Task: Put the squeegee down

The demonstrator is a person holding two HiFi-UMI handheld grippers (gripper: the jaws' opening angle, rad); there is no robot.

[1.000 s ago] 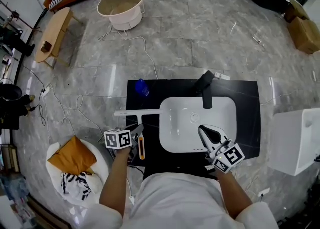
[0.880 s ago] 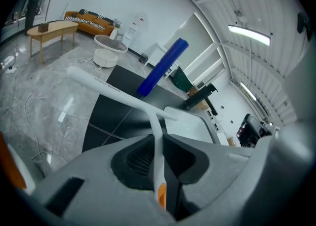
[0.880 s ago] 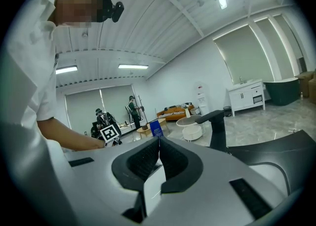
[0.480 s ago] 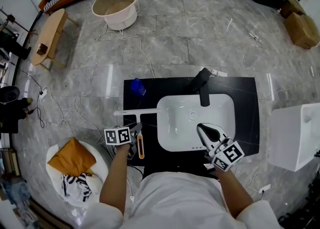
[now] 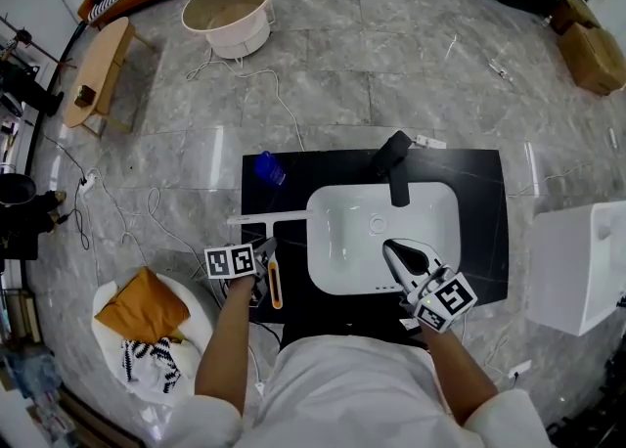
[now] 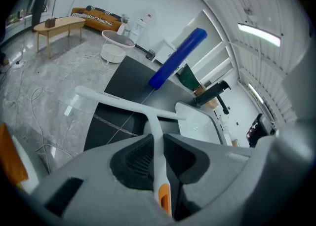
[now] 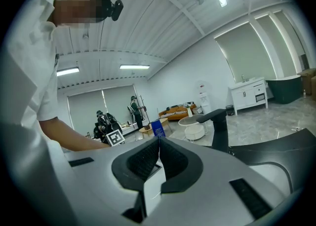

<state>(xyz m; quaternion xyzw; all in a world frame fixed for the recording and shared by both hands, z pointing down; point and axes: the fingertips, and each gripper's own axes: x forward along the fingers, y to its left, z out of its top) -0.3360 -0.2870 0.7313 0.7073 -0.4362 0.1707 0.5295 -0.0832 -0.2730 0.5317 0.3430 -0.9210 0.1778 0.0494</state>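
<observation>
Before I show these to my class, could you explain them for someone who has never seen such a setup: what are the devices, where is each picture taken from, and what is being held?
There is no robot here. A person holds a two-jaw tool in each hand. The head view comes from a camera on the person's head, looking down. The other two cameras ride on the tools and look along their jaws. Below is a black countertop with a white sink, a black faucet and a blue bottle. The left gripper is clamped on the handle of a white squeegee. The right gripper, above the sink, is closed on nothing.
</observation>
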